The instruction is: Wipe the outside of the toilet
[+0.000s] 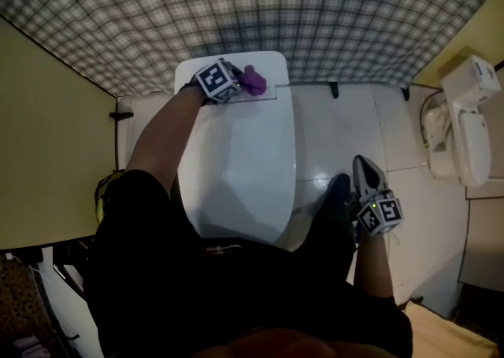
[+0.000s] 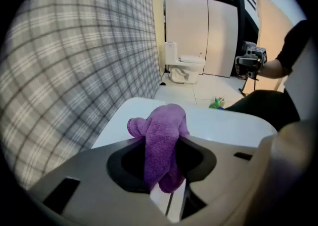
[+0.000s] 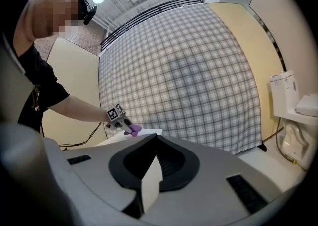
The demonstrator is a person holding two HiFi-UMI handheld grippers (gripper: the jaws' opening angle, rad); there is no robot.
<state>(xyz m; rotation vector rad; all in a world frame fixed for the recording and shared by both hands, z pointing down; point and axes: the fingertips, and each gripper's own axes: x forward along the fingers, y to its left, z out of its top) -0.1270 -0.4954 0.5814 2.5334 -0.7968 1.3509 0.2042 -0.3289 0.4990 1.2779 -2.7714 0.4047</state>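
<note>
The white toilet (image 1: 236,167) stands below me with its lid down. My left gripper (image 1: 244,81) rests at the back on the tank top (image 1: 272,69), shut on a purple cloth (image 1: 254,79). In the left gripper view the cloth (image 2: 161,140) bulges out of the closed jaws over the white tank surface (image 2: 223,120). My right gripper (image 1: 365,171) hangs to the right of the bowl above the floor tiles, shut and holding nothing. The right gripper view looks past its closed jaws (image 3: 149,180) at the left gripper (image 3: 118,117) and the cloth (image 3: 134,129).
A plaid wall (image 1: 252,10) runs behind the tank. A yellow partition (image 1: 47,152) closes the left side. A second toilet (image 1: 465,124) stands at the far right. Something small and green (image 2: 216,103) lies on the white floor tiles (image 1: 339,136).
</note>
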